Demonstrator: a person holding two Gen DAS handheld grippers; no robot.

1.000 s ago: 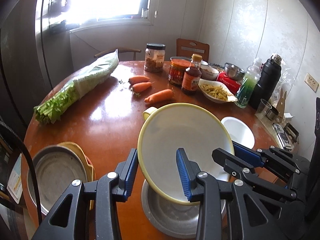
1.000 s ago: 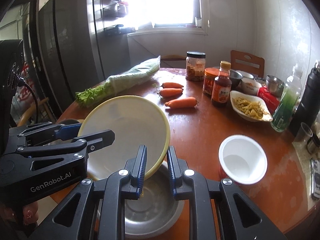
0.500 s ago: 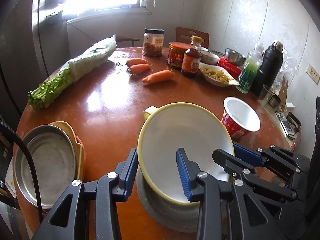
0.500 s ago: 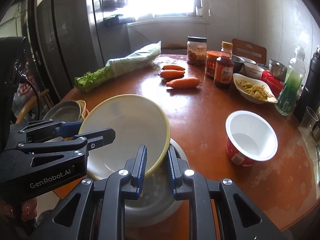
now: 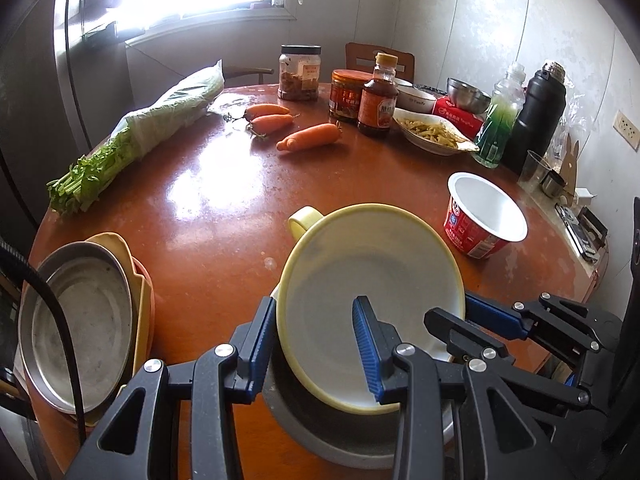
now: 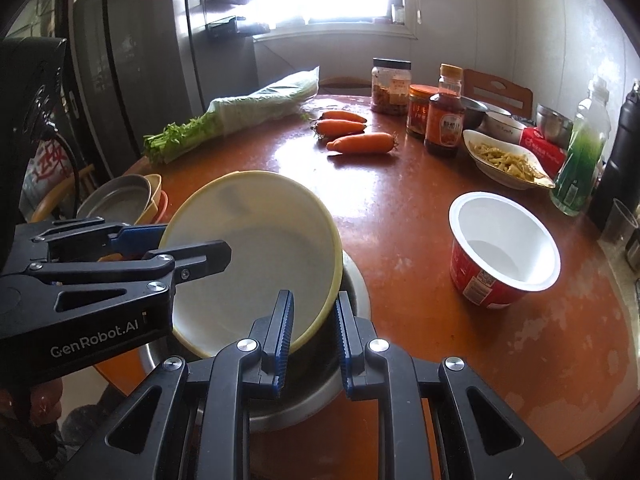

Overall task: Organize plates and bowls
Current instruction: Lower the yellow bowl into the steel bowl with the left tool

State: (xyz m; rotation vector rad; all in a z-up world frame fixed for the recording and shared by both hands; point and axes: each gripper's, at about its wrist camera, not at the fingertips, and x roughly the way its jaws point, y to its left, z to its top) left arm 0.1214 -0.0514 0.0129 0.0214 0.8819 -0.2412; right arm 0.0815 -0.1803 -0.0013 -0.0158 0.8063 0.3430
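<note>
A round bowl with a pale yellow rim and off-white inside [image 5: 372, 280] sits over a dull grey metal basin [image 5: 320, 436]. Beside the bowl stands a red paper cup with a plain white inside [image 6: 505, 254]. Beyond the bowl lie three orange carrots [image 5: 309, 137] on the glossy reddish-brown round table [image 5: 224, 200].

"GenRobot.AI" on the left tongs [image 6: 224, 254], other labels illegible

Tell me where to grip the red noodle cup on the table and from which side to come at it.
Grip the red cup by its rim, one finger inside and one outside, coming from above on the near side. It stands upright, open and looks empty, its thin lip flares wider than the base, and the table around it is bare, while bottles crowd the far side. A squeeze across the whole mouth looks too wide for these jaws.
</note>
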